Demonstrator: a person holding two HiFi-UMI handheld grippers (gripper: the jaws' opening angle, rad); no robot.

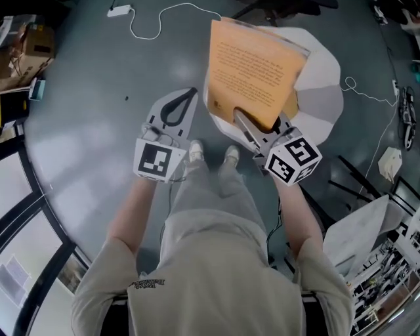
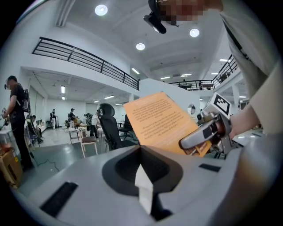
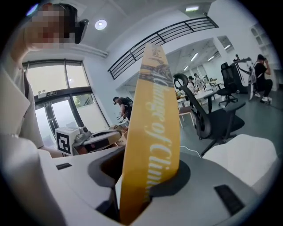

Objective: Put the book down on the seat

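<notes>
An orange book point(image 1: 252, 69) stands upright over the white and grey seat point(image 1: 325, 85). My right gripper point(image 1: 246, 125) is shut on its lower edge. In the right gripper view the book's yellow spine point(image 3: 152, 132) rises from between the jaws of the right gripper point(image 3: 141, 194), with the pale seat point(image 3: 241, 152) low at the right. My left gripper point(image 1: 190, 95) hangs to the left of the book over the grey floor, jaws together and empty. In the left gripper view, beyond the left gripper point(image 2: 143, 176), the book's cover point(image 2: 161, 123) shows with the right gripper point(image 2: 203, 134) clamped on it.
A white cable point(image 1: 154, 23) and a power adapter point(image 1: 119, 10) lie on the floor beyond the left gripper. Cardboard boxes point(image 1: 26, 46) sit at the far left, cables and gear point(image 1: 394, 164) at the right. A black office chair point(image 3: 208, 119) stands behind the seat.
</notes>
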